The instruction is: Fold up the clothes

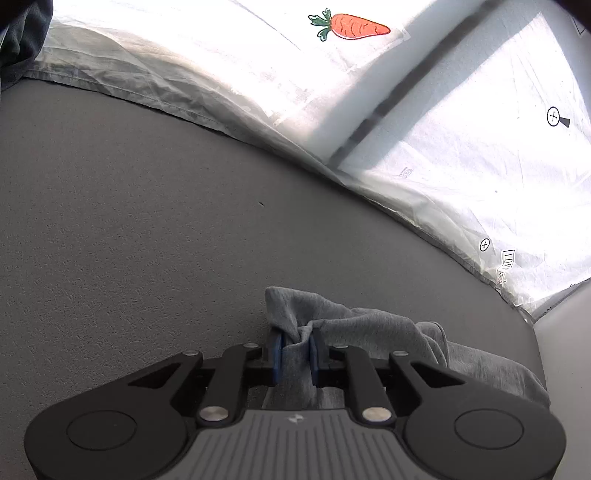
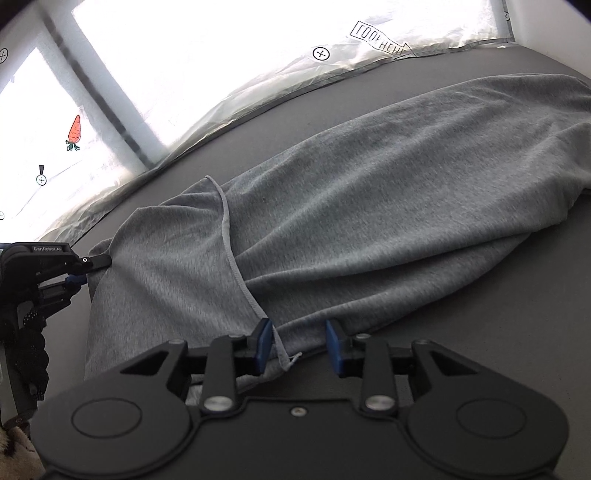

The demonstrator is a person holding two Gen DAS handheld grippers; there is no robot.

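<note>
A grey knit garment (image 2: 369,206) lies stretched across the dark grey surface (image 2: 480,332), with a pale drawstring (image 2: 236,266) running down it towards me. My right gripper (image 2: 299,345) stands open at the garment's near edge. The hem and the drawstring's end lie between its blue pads (image 2: 334,347), which do not press on them. In the left wrist view my left gripper (image 1: 296,341) is shut on a bunched corner of the garment (image 1: 369,328). The same gripper (image 2: 88,271) shows at the garment's left corner in the right wrist view, held by a gloved hand (image 2: 29,332).
A thin white sheet (image 1: 258,62) with a carrot print (image 1: 354,26) and small printed marks covers the area beyond the grey surface (image 1: 129,221). A dark cloth (image 1: 22,37) sits at the far left corner. A patterned fabric (image 2: 14,450) shows at the lower left.
</note>
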